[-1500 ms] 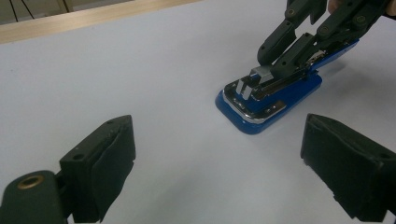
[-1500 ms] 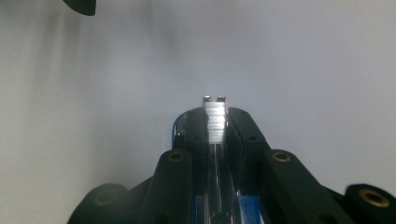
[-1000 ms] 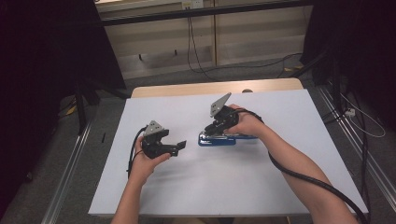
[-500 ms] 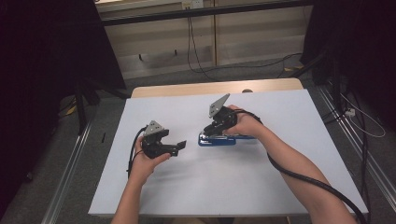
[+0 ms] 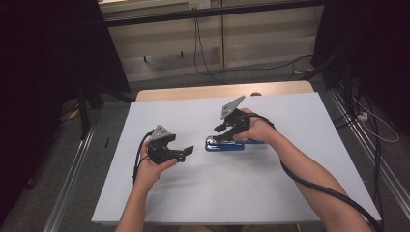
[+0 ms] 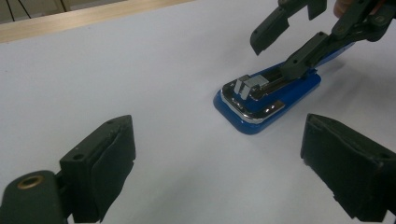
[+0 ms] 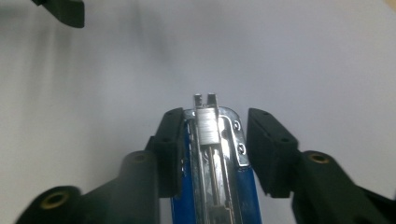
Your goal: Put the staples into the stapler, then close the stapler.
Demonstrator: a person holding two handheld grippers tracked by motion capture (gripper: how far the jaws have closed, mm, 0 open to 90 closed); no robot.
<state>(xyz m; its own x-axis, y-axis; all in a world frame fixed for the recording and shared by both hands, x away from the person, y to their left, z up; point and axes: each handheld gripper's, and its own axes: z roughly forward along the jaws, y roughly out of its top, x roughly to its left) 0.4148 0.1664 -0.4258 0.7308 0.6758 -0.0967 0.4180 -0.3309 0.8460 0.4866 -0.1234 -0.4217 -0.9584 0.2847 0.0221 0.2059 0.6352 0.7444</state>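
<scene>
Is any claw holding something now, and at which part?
No. The right claw has just been opening: its jaws flank the stapler's front end, one clearly apart. The left claw is open, nothing between.

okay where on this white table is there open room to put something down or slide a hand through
The white table is bare along its near edge between the two forearms, across its far strip toward the wooden edge, and at its right end. It is crowded mid-table, where the blue stapler lies between the right gripper's jaws, with the left gripper close beside.
</scene>
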